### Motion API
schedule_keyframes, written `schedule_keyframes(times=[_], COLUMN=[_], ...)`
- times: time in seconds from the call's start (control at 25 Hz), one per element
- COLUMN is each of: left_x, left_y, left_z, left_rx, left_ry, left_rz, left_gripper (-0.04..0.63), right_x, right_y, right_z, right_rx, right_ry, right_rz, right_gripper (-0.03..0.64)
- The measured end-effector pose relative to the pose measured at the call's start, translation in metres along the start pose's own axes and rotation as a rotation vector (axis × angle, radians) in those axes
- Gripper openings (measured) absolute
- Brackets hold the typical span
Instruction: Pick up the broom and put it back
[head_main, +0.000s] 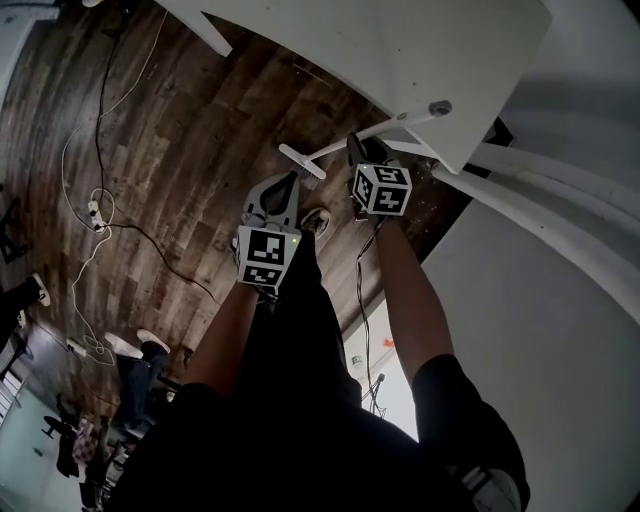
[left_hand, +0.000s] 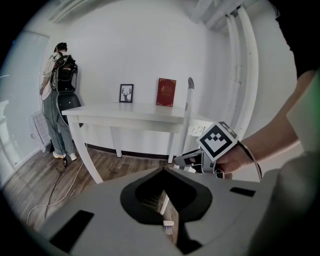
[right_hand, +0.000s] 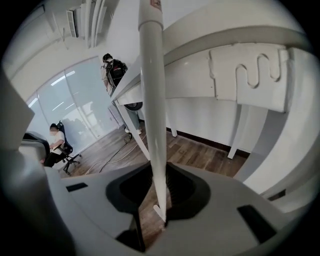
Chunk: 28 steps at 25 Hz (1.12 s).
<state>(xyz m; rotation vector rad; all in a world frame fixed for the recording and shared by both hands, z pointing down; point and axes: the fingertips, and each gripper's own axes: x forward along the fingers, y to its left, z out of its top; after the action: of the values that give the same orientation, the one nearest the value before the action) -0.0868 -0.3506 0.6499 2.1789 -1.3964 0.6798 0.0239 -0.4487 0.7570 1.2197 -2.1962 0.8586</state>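
Because the right gripper (right_hand: 159, 212) is clamped on the long, slim, white broom handle (right_hand: 151, 100) with most of its length above the grip, this light, stiff, smooth pole may swing or slip, so a firm mid-shaft hold seems wiser. The left gripper (left_hand: 167, 222) stands slightly parted and empty. Beyond, the handle rises upright beside the white wooden table (left_hand: 125, 114).

Dim floor (head_main: 200, 150), bright white wall (left_hand: 150, 50), fisheye-warped edges
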Motion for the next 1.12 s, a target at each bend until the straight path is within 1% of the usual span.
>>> schedule_keyframes(times=[0.12,0.24,0.36,0.48,0.56,0.68,0.88,0.92,0.96,1.0,1.12], left_x=[0.001,-0.003,-0.008,-0.014,-0.018,-0.024,-0.041,-0.046,-0.051,-0.055,-0.071], left_y=[0.005,0.007,0.005,0.007,0.006,0.002,0.005,0.006,0.005,0.005,0.004], left_z=[0.000,-0.002,-0.004,-0.005,-0.006,-0.008,-0.013,-0.015,-0.016,-0.017,-0.018], left_rx=[-0.020,-0.018,-0.019,-0.020,-0.014,-0.011,-0.013,-0.016,-0.019,-0.020,-0.023], left_ry=[0.002,0.013,0.018,0.015,0.016,0.014,-0.005,-0.010,-0.016,-0.023,-0.049], left_rz=[0.018,0.020,0.019,0.025,0.022,0.009,0.007,0.008,0.008,0.009,0.007], left_gripper=[0.000,0.000,0.000,0.000,0.000,0.000,0.000,0.000,0.000,0.000,0.000], right_x=[0.003,0.001,-0.005,-0.012,-0.020,-0.037,-0.076,-0.086,-0.097,-0.107,-0.132], right_y=[0.001,0.001,0.000,0.004,0.007,0.008,0.018,0.021,0.025,0.029,0.053], right_z=[0.002,0.002,0.003,0.005,0.002,-0.003,-0.010,-0.011,-0.010,-0.010,-0.006], right_rx=[-0.025,-0.047,-0.090,-0.143,-0.166,-0.165,-0.199,-0.203,-0.206,-0.208,-0.203], right_ry=[0.003,-0.006,-0.011,-0.025,-0.030,-0.042,-0.070,-0.089,-0.112,-0.136,-0.193], right_rz=[-0.005,-0.034,-0.053,-0.075,-0.096,-0.126,-0.189,-0.211,-0.233,-0.249,-0.252], right_gripper=[0.100,0.104,0.136,0.148,0.152,0.152,0.149,0.116,0.062,0.038,0.022])
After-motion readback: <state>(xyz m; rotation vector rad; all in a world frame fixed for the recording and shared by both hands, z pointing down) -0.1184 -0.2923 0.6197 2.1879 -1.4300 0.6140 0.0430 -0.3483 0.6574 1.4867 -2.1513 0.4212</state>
